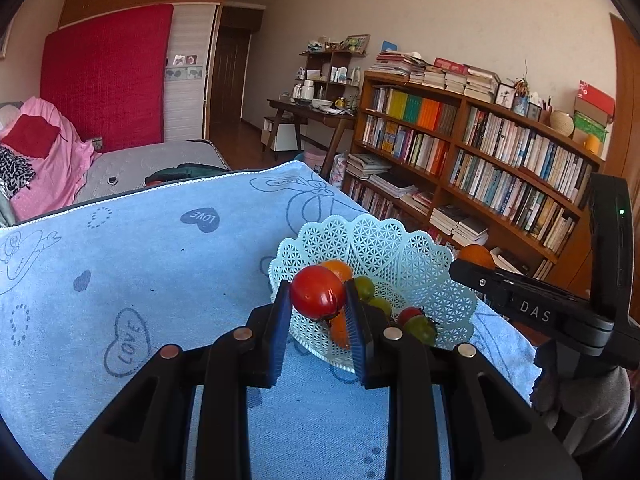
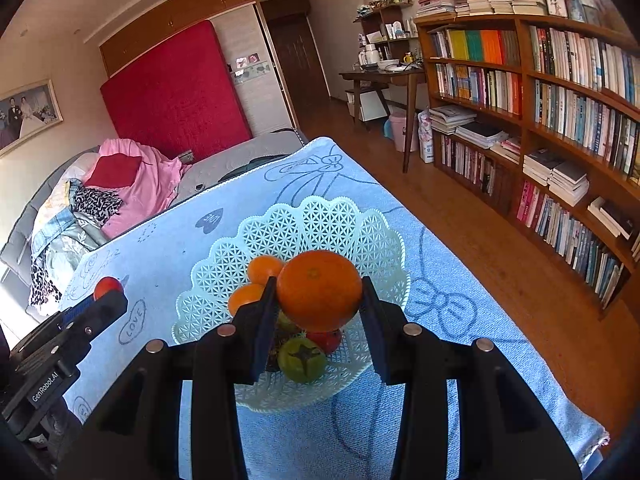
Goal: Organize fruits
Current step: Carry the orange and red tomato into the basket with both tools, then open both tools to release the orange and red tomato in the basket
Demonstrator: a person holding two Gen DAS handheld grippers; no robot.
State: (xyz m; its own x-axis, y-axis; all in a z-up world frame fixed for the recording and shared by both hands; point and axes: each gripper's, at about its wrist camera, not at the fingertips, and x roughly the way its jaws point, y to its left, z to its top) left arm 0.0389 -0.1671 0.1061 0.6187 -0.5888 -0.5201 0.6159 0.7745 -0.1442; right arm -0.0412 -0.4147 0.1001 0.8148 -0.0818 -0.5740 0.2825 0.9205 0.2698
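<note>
The left gripper (image 1: 318, 300) pinches a red tomato (image 1: 317, 291); the right gripper (image 2: 319, 300) clamps an orange (image 2: 319, 290). Both hang over the lattice basket (image 2: 320, 220) on a blue towel (image 1: 140, 264). Beyond lie a bed (image 2: 240, 160) and bookshelves (image 1: 480, 140). Only the right view shows the floor (image 2: 460, 200) and a green tomato (image 2: 302, 360). The fruit under the orange is partly hidden.

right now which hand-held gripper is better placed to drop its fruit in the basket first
Probably right. The right hand-held gripper holds the orange directly above the white basket. The left hand-held gripper, with the red tomato, sits toward the basket's near-left rim, so it has farther to go.
</note>
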